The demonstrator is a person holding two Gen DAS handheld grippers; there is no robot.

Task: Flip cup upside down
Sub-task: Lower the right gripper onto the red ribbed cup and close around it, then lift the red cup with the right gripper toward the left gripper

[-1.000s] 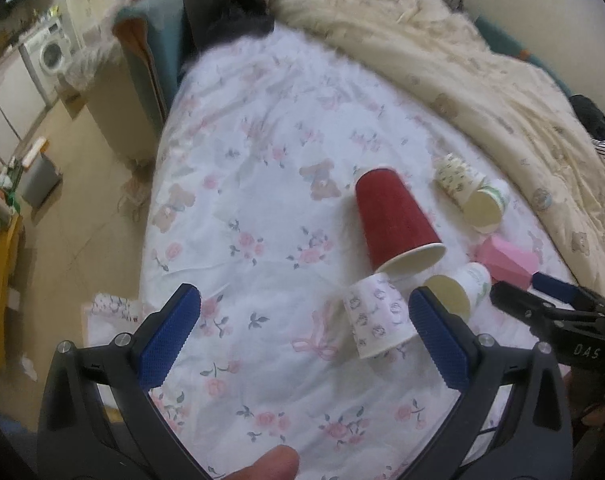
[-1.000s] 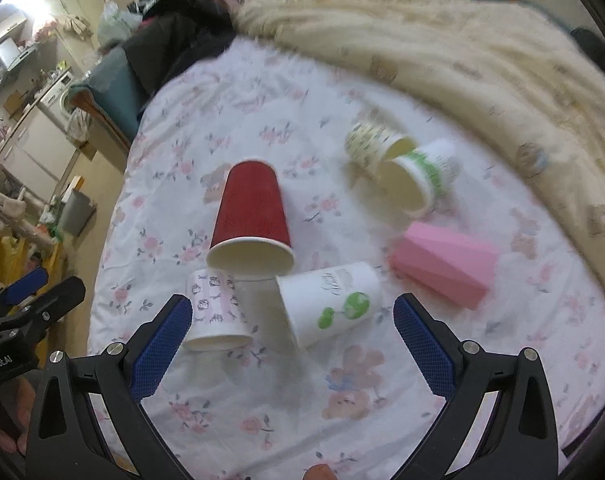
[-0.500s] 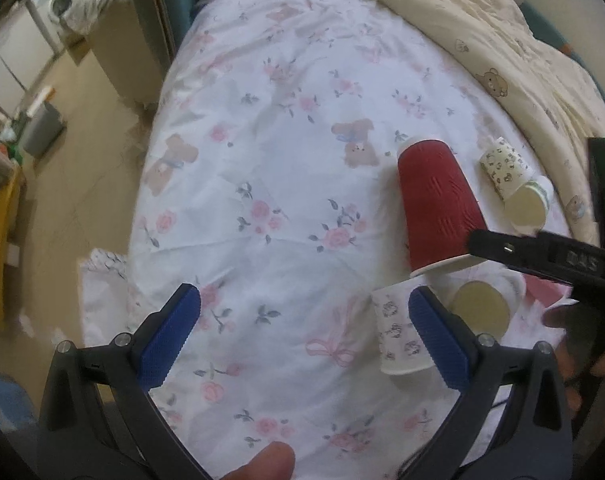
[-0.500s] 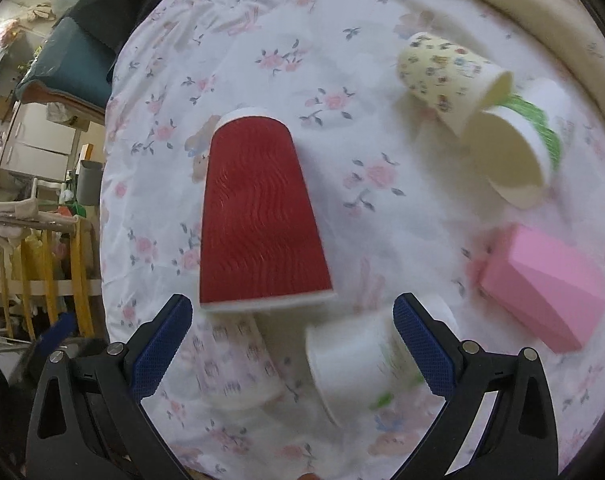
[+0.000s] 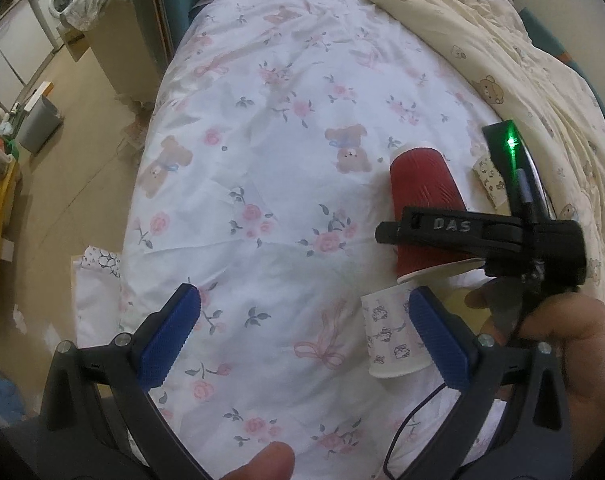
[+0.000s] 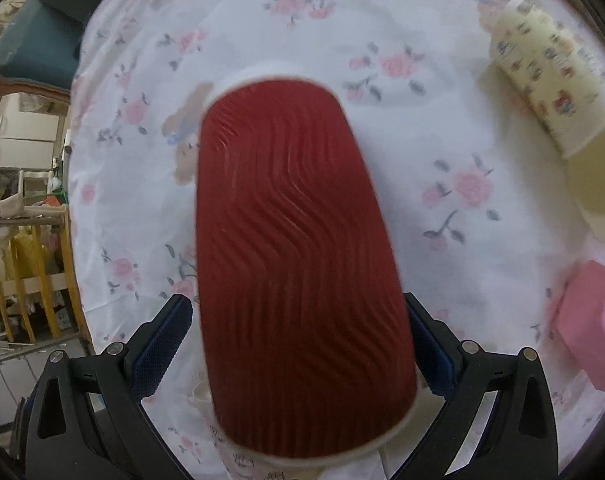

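Observation:
A red ribbed paper cup (image 6: 298, 264) lies on its side on the flowered bed sheet, base pointing away, rim towards me. It also shows in the left wrist view (image 5: 424, 196). My right gripper (image 6: 298, 344) is open with its blue pads on either side of the cup's wide end, close to its walls. From the left wrist view the right gripper (image 5: 454, 232) reaches across the red cup. My left gripper (image 5: 302, 328) is open and empty over the sheet, left of a white patterned cup (image 5: 394, 340) lying on its side.
A yellow patterned cup (image 6: 550, 76) and a pink faceted cup (image 6: 586, 320) lie on the right of the sheet. A cream blanket (image 5: 502, 48) is bunched along the right. The bed edge drops to the floor (image 5: 62, 152) on the left.
My right gripper has moved down and forward onto the red cup, which now sits between its open pads. The left gripper has shifted slightly, staying open.

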